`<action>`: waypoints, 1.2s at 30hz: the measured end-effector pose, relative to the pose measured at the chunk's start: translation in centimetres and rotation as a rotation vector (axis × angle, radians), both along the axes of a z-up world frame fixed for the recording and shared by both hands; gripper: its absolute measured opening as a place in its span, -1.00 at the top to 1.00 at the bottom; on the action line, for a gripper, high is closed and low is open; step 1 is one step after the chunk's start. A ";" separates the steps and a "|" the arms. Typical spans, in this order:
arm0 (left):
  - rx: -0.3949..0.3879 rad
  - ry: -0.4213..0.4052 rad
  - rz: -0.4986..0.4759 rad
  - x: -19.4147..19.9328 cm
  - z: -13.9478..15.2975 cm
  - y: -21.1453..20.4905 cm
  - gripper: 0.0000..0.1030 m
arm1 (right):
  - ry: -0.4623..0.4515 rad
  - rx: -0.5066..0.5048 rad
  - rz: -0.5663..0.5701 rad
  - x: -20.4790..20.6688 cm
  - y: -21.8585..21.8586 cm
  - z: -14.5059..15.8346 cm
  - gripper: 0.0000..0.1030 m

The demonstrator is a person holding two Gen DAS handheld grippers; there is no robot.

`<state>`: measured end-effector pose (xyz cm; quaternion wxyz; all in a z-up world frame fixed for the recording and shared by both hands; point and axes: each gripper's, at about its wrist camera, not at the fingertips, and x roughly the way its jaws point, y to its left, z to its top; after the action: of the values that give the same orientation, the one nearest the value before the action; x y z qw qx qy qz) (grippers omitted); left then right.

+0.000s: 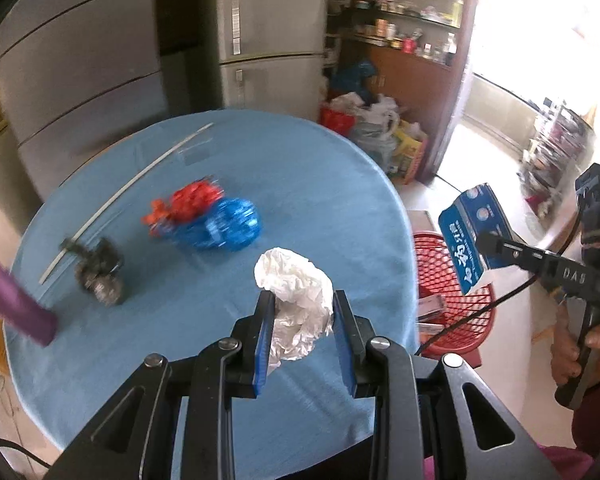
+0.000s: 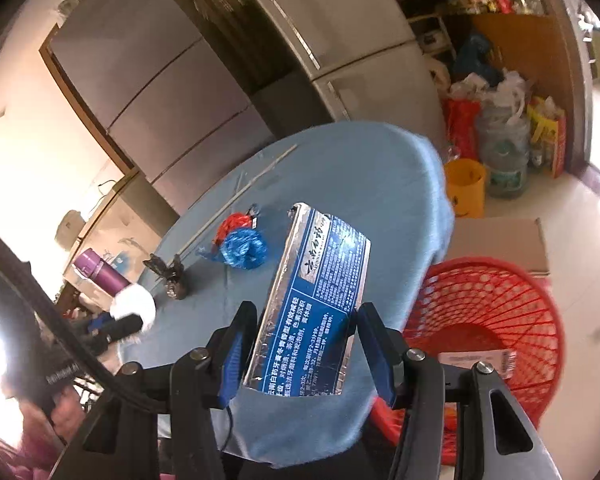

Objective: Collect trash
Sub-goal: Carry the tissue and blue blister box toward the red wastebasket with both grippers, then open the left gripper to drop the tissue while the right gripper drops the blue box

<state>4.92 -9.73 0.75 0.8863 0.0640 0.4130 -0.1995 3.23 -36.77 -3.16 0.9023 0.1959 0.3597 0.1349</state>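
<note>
Left tongs [image 1: 303, 316] clamp a crumpled white paper ball [image 1: 296, 280] above the tabletop [image 1: 320, 168]; right tongs [image 2: 300, 344] pinch a blue carton [image 2: 320, 292]. The red basket [image 2: 500, 304] is partly hidden; its contents are unclear.

Crumpled white paper wad [image 1: 296, 300] btwn the left fingers [image 1: 265, 344], glossy foil-edged carton [image 2: 318, 304] btwn the right; matt blue cloth tabletop [image 1: 300, 168], red plastic mesh basket [image 2: 496, 320].

"DAS" on right claw [image 1: 485, 245]
</note>
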 end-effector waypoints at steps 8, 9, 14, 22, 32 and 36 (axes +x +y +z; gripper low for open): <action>0.016 -0.020 -0.151 0.4 0.9 -6.9 0.41 | -0.022 0.045 -0.079 -2.0 -5.6 -0.6 -0.07; 0.021 -0.015 -0.162 0.5 0.8 -7.7 0.41 | -0.025 0.050 -0.084 -2.2 -5.9 -0.7 -0.08; 0.059 -0.007 -0.209 1.0 0.7 -11.2 0.41 | -0.039 0.075 -0.109 -2.6 -7.6 -0.6 -0.08; 0.159 -0.046 -0.268 0.5 0.4 -16.1 0.41 | -0.013 0.131 -0.159 -2.8 -10.0 -1.8 -0.08; 0.205 -0.076 -0.327 -0.3 0.3 -19.1 0.40 | 0.027 0.167 -0.178 -2.5 -11.7 -3.0 -0.10; 0.205 -0.076 -0.341 -0.3 0.1 -19.8 0.40 | 0.033 0.165 -0.183 -2.4 -12.1 -3.1 -0.10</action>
<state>4.63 -29.50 0.82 0.8436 0.2303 0.3805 -0.3010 0.84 -48.83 -6.30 0.8856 0.3035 0.3427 0.0778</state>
